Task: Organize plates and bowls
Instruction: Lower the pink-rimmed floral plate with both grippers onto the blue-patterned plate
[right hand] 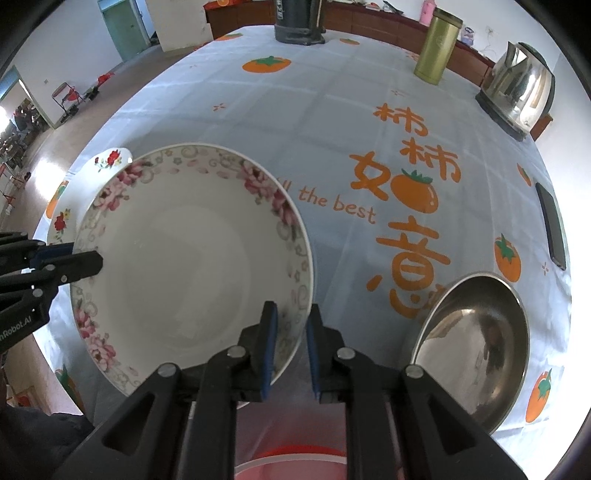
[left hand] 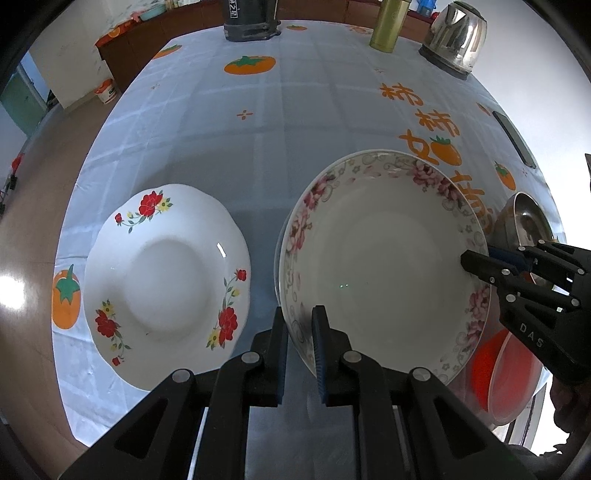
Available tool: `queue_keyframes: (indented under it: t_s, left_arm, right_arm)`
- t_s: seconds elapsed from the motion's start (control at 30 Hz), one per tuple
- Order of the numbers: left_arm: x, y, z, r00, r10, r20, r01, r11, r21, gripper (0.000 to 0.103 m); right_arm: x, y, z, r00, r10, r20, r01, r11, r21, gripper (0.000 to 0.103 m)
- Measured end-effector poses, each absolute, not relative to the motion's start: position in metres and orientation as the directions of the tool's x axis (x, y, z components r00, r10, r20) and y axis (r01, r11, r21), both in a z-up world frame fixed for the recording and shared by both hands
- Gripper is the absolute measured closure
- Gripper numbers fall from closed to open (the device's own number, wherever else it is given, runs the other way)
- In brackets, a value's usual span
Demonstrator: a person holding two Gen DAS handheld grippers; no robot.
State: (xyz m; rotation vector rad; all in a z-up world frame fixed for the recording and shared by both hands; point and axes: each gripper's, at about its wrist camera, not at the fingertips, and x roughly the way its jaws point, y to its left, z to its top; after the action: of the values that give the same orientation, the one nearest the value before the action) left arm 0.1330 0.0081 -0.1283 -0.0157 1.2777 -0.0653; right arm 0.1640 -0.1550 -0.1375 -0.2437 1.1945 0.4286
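White scalloped red-flower plate (left hand: 166, 280) lies near table (left hand: 258, 147) left edge; left hand-held gripper (left hand: 299, 347) and right hand-held gripper (right hand: 291, 347) both clamp opposite rims of pink-floral white ceramic bowl (left hand: 384, 266), tilted mid-table; steel bowl (right hand: 476, 343) by right edge.

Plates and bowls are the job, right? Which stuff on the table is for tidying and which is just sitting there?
For the job:
pink-flowered plate, gripped by both tongs, left and right
red-flowered plate
steel bowl
red bowl

Just sitting there:
kettle
green flask
phone
black stand
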Motion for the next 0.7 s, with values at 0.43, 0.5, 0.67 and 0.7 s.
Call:
queue_keyframes:
  t_s: [0.43,0.5,0.67,0.7]
  left_arm:
    - [0.1372,0.0063,-0.1295,0.283,-0.061,-0.957,0.035,0.998,-0.053,0.089]
    - [0.1369,0.0064,-0.1294,0.283,-0.062,-0.957,0.035,0.998,-0.054,0.089]
    - [0.1385,0.0056,-0.1283,0.285,-0.063,-0.957,0.036,0.998,-0.055,0.089]
    - [0.1386,0.0055,-0.1286,0.284,-0.063,-0.957,0.035,0.998,-0.056,0.089]
  right_arm:
    - [0.1688,-0.1543,-0.1373,0.298,0.175,-0.938,-0.447,0.894,0.025,0.087]
    - [0.1692,-0.1548,-0.1372,0.298,0.175,-0.938,-0.446,0.895,0.025,0.087]
    - [0.17,-0.1553,-0.1356,0.301,0.173,-0.938,-0.445,0.895,0.022,0.087]
    - [0.1704,-0.1558,-0.1353,0.302,0.172,-0.938,-0.445,0.895,0.021,0.087]
